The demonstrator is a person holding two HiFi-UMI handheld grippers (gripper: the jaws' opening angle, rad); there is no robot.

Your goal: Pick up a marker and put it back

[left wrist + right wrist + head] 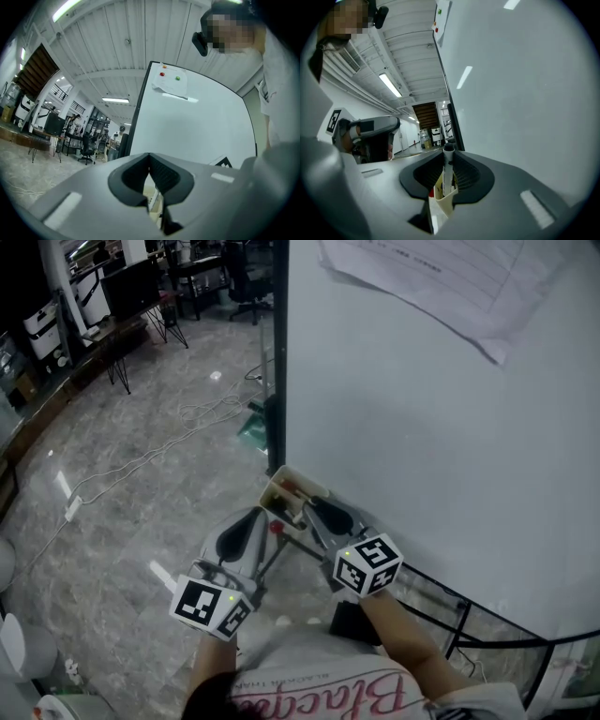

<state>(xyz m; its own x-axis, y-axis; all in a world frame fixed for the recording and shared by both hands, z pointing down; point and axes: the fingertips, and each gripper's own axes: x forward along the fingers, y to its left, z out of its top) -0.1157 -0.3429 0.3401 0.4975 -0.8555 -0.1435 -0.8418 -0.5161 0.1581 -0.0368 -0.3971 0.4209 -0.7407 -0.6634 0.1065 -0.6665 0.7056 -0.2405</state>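
Marker [448, 174] stands upright at the holder [442, 200], pinched between my right gripper's [448, 157] jaws; my left gripper's [149, 158] jaws are closed, empty.

At the lower corner of the whiteboard [441, 427] sits the tray [271, 490], with the marker [448, 168] standing in it between the jaws of the right gripper [314, 507], which lies at the tray's 5 o'clock; the left gripper [260, 519] lies at its 7 o'clock, floor cables [178, 442] at 10 o'clock
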